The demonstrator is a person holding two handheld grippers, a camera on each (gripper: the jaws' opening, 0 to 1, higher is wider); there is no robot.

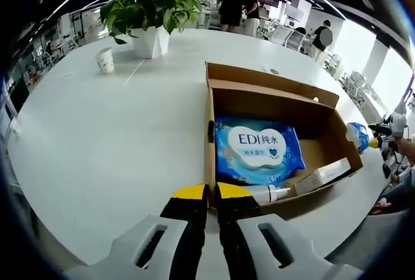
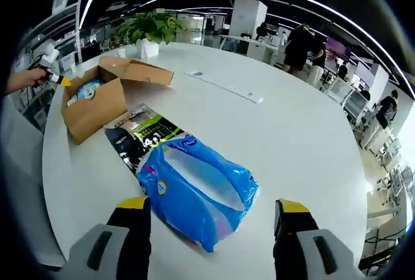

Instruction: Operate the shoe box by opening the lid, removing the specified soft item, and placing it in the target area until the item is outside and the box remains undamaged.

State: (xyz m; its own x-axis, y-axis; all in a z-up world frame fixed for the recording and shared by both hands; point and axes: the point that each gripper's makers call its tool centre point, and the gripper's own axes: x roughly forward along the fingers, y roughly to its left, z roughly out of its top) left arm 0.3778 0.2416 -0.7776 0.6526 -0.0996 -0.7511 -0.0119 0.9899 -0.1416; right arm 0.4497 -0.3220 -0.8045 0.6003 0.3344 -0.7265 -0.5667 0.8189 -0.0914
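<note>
Lying flat on the white table (image 2: 292, 131), a blue soft pack (image 2: 198, 192) sits between the right gripper (image 2: 212, 212)'s spread jaws, untouched. At ten o'clock stands the open shoe box (image 2: 97, 102). The left gripper (image 1: 211, 194), jaws pressed together, meets the box's near edge.

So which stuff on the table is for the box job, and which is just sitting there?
For the job:
- cardboard shoe box, lid open
- blue wipes pack inside the box
- blue soft pack outside, between the right hand-held gripper's open jaws

Just lying about:
- potted plant
- paper cup
- dark packet beside the blue soft pack
</note>
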